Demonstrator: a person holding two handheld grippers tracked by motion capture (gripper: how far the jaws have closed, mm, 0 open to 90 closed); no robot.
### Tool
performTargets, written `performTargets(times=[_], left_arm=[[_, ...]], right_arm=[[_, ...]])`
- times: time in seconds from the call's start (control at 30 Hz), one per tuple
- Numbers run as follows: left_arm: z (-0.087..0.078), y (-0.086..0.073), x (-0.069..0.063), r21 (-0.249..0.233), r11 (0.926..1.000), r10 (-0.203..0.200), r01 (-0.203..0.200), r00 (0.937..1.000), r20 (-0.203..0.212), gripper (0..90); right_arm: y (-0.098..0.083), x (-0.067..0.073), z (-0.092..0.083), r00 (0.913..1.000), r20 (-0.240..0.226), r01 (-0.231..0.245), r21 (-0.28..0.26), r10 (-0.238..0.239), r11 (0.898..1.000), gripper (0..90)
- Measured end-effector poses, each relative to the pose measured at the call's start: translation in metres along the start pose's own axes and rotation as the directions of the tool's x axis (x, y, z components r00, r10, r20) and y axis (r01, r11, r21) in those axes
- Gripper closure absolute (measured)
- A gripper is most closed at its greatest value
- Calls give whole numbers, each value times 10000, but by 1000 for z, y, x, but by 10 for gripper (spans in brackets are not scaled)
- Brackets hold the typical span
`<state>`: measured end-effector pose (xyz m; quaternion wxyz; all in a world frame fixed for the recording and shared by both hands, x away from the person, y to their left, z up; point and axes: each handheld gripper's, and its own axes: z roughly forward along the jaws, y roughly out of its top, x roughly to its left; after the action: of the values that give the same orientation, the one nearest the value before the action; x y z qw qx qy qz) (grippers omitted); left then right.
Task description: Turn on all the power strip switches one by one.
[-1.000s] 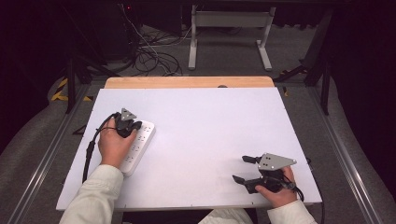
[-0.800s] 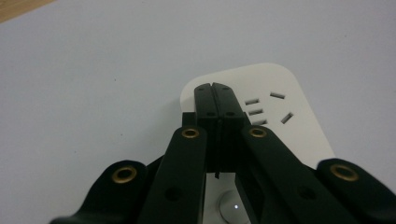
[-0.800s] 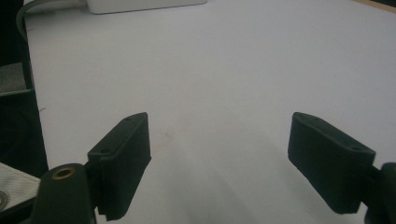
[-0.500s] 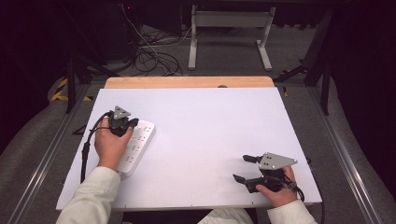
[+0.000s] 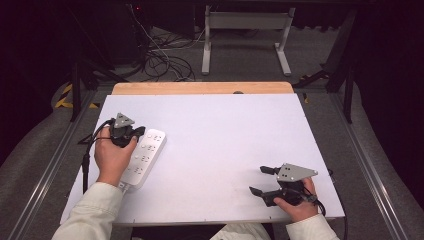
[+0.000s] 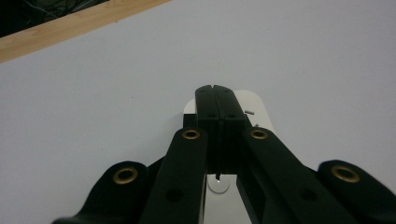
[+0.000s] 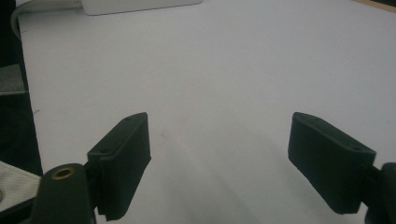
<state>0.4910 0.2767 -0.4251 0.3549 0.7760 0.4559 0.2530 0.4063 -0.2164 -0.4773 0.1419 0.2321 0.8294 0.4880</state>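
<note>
A white power strip (image 5: pixel 145 157) lies lengthwise on the left part of the white table top (image 5: pixel 225 130). My left gripper (image 5: pixel 139 131) hovers over the strip's far end, jaws pressed together with nothing between them. In the left gripper view the closed jaws (image 6: pixel 216 100) cover most of the strip (image 6: pixel 255 106), whose far end and one socket show around them. My right gripper (image 5: pixel 260 180) rests near the table's front right, jaws wide apart. In the right gripper view its open jaws (image 7: pixel 219 158) frame bare table, with the power strip (image 7: pixel 140 4) far off at the top edge.
A wooden strip (image 5: pixel 200 88) runs along the table's far edge. Beyond it the floor holds tangled cables (image 5: pixel 165 62) and a metal stand (image 5: pixel 245 30). The left gripper's black cable (image 5: pixel 86 160) trails down the table's left side.
The left hand has lifted slightly and drifted a little to the left above the power strip's far end. The right hand has stayed where it was.
</note>
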Motion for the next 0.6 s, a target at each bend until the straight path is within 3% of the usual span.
performTargets(times=[0.1,0.27,0.3,0.33,0.47,0.6], left_arm=[[-9,3,-3,-258,9997,39,-35,9999,157,900],[-29,6,-12,-639,9977,297,-242,9958,863,888],[-32,6,-15,-777,9967,312,-252,9964,782,719],[-36,6,-18,-850,9957,444,-375,9958,807,671],[-55,3,-27,-1407,9893,537,-380,9926,1091,595],[-70,-2,-37,-2054,9778,786,-417,9815,1746,503]], right_arm=[[0,0,0,10000,0,4,-4,-4,10000,216],[0,1,0,10000,-12,10,-32,-10,10000,216],[0,1,0,10000,-7,11,-37,-11,10000,216],[0,1,-1,10000,15,16,-31,-16,10000,216],[0,1,-1,10000,3,0,-80,0,10000,214],[1,1,-1,10000,21,10,-57,-10,10000,214]])
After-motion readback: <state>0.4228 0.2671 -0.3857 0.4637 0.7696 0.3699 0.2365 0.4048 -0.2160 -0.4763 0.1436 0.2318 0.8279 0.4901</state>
